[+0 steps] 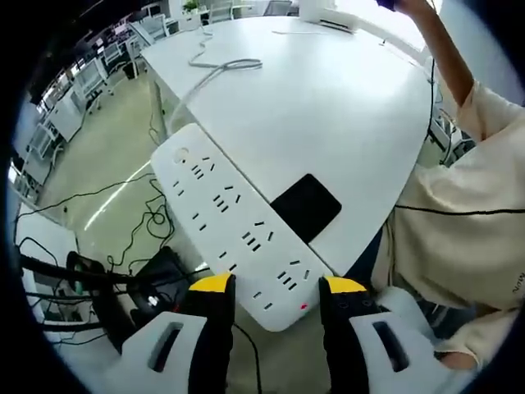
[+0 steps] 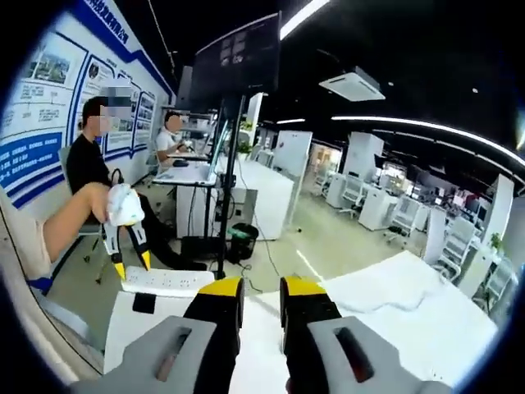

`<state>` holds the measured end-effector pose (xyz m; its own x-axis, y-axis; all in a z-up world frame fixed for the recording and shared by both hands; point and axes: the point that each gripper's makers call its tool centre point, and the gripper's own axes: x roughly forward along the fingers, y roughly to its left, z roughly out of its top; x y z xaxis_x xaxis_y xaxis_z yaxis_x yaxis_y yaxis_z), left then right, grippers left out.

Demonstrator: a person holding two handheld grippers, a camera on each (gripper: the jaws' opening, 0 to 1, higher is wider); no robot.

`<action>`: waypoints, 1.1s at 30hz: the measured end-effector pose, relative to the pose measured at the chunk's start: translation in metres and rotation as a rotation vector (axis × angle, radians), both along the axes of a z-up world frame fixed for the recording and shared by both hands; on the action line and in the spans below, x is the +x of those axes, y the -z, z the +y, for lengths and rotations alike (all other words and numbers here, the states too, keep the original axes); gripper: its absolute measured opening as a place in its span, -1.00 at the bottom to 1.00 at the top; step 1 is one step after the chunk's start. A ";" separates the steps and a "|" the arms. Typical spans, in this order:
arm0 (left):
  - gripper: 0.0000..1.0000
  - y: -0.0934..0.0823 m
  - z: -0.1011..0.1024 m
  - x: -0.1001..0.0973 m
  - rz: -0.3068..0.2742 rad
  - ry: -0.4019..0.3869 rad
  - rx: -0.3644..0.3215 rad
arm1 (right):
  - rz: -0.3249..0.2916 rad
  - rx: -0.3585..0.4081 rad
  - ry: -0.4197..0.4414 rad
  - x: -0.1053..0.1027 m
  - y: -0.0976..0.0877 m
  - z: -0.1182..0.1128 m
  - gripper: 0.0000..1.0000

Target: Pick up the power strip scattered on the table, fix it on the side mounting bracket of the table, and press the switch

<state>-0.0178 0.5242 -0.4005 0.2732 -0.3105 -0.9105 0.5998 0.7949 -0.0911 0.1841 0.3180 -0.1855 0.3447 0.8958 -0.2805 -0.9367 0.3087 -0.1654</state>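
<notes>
Left gripper (image 1: 275,285) straddles power strip (image 1: 234,223) overhanging table (image 1: 344,107) edge.

An open office. A white table (image 1: 328,107) spreads wide, with a black square patch (image 1: 307,207) near its edge. The floor (image 1: 107,156) is pale and glossy, with black cables (image 1: 148,222) trailing over it. Rows of white desks (image 2: 377,205) run back under long ceiling strip lights (image 2: 426,127) and a ceiling air unit (image 2: 353,84). Blue-and-white posters (image 2: 49,98) line one wall. A dark screen (image 2: 238,57) stands on a pole; what it shows is perhaps too dim to read.
</notes>
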 end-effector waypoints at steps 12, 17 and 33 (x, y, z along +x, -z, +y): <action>-0.09 0.002 -0.003 -0.002 -0.028 -0.031 -0.024 | -0.047 0.044 0.095 0.001 -0.014 -0.084 -0.59; -0.09 0.003 0.000 0.000 -0.032 -0.042 -0.027 | -0.063 0.069 0.130 0.003 -0.024 -0.117 -0.58; -0.08 0.004 0.002 0.001 -0.006 -0.066 -0.008 | -0.134 0.085 0.209 0.001 -0.049 -0.187 -0.55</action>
<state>-0.0166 0.5265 -0.4041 0.2985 -0.2987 -0.9065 0.5468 0.8320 -0.0941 0.1855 0.1308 -0.1364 0.5541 0.8195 -0.1461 -0.8223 0.5116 -0.2490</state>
